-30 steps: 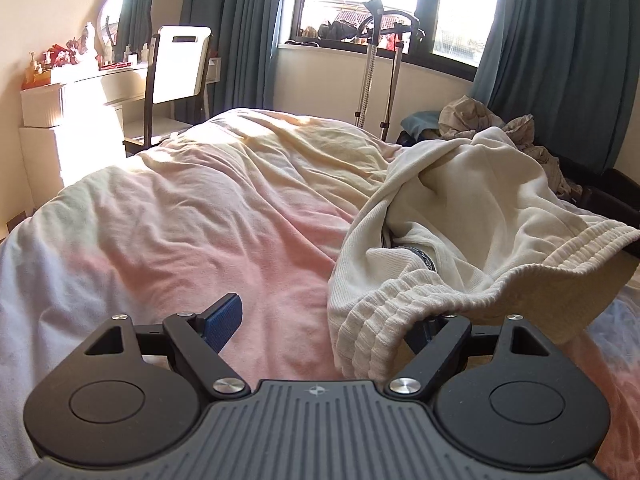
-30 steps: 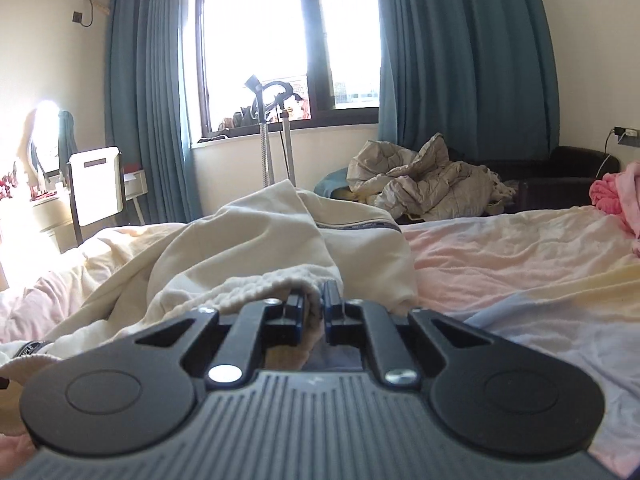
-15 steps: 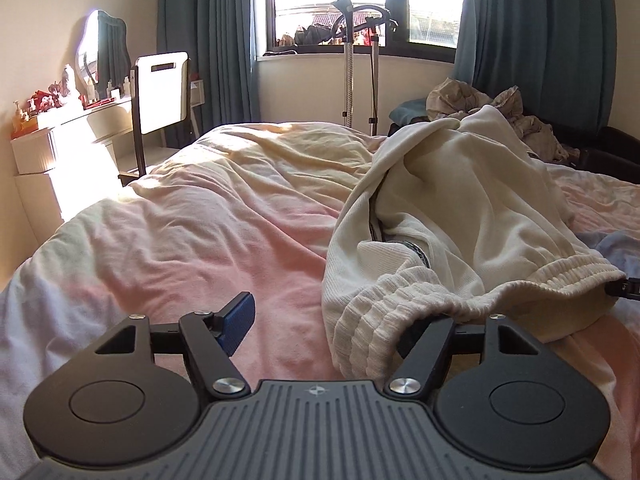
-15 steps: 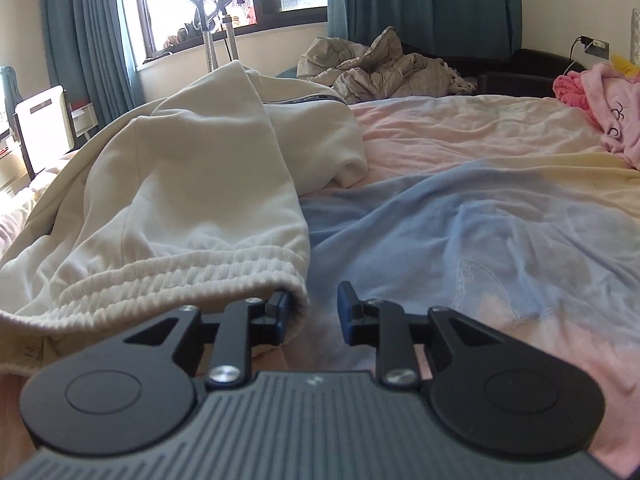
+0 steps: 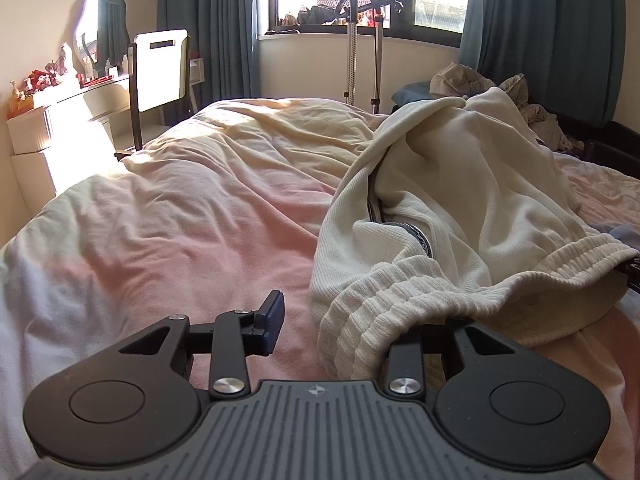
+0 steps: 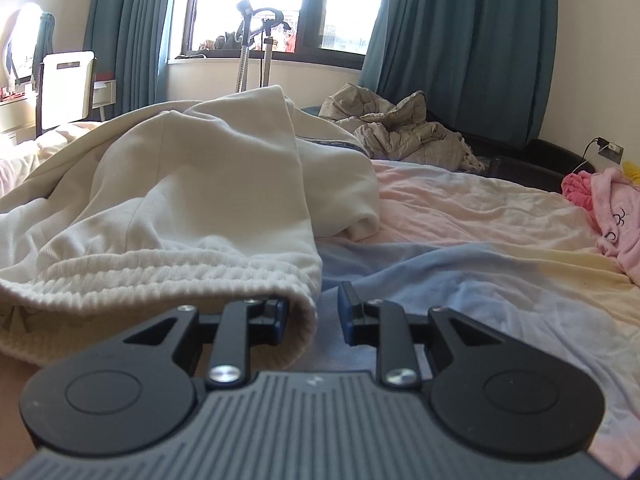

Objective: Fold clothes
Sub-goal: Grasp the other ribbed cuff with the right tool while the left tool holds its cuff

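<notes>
Showing only rightward: pink garment [image 6: 616, 216] beyond sweatshirt [image 6: 180, 196].

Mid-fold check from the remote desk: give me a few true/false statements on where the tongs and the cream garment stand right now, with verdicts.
1. Both tongs are open. True: the left tongs and the right tongs each show a clear gap between their fingers.
2. The cream garment lies on the bed. True.
3. The right tongs are clamped on the ribbed hem. False: they are open, and the hem only drapes over one finger.
4. The pink clothing lies on top of the cream garment. False: it lies apart, at the bed's far right.
5. The curtains are red. False: they are teal.
</notes>
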A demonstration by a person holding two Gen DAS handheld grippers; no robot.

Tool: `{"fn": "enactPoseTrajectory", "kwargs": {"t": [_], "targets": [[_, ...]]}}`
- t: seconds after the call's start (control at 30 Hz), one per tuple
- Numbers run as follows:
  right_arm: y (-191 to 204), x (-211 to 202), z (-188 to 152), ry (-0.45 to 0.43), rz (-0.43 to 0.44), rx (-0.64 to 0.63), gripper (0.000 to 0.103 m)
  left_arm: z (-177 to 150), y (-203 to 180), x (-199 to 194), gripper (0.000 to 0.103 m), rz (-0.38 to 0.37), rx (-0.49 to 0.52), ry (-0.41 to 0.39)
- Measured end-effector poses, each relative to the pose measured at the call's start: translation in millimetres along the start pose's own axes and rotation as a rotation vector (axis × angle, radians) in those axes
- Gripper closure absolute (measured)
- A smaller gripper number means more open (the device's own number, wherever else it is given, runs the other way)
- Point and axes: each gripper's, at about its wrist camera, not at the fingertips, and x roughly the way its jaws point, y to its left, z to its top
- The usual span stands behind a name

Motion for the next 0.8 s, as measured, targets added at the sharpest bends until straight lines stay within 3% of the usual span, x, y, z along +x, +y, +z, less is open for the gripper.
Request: {"fn": "enactPoseTrajectory", "kwargs": {"t": [0.1,0.17,0.3,0.37,0.4,0.43,0.6,0.8], "targets": [[-3,0,0,0.016,-0.002,0.019,0.079,3,-2,3,0.058,0.004,-0.001,-0.002],[-8,1,1,0.035,0.017,0.061,0.086,5,-3,4,0.052,0.007,-0.001,-0.004],[-13,-6,0,0.033,0.049,0.127,0.093,10,-5,8,0.051,0.012,-0.001,-0.007],[-14,-13,0,0.032,0.062,0.153,0.094,12,-6,9,0.065,0.015,-0.002,-0.008],[-15,-16,0,0.032,0.069,0.165,0.094,13,-6,10,0.085,0.016,-0.002,-0.009],[-16,-19,0,0.032,0.075,0.178,0.095,14,-7,11,0.093,0.018,-0.002,-0.01],[-21,-34,0,0.03,0.109,0.242,0.095,62,5,1,0.096,-0.009,-0.06,-0.105],[0,-67,5,-0.022,0.251,0.408,0.093,148,31,-21,0.097,-0.047,-0.119,-0.272]]}}
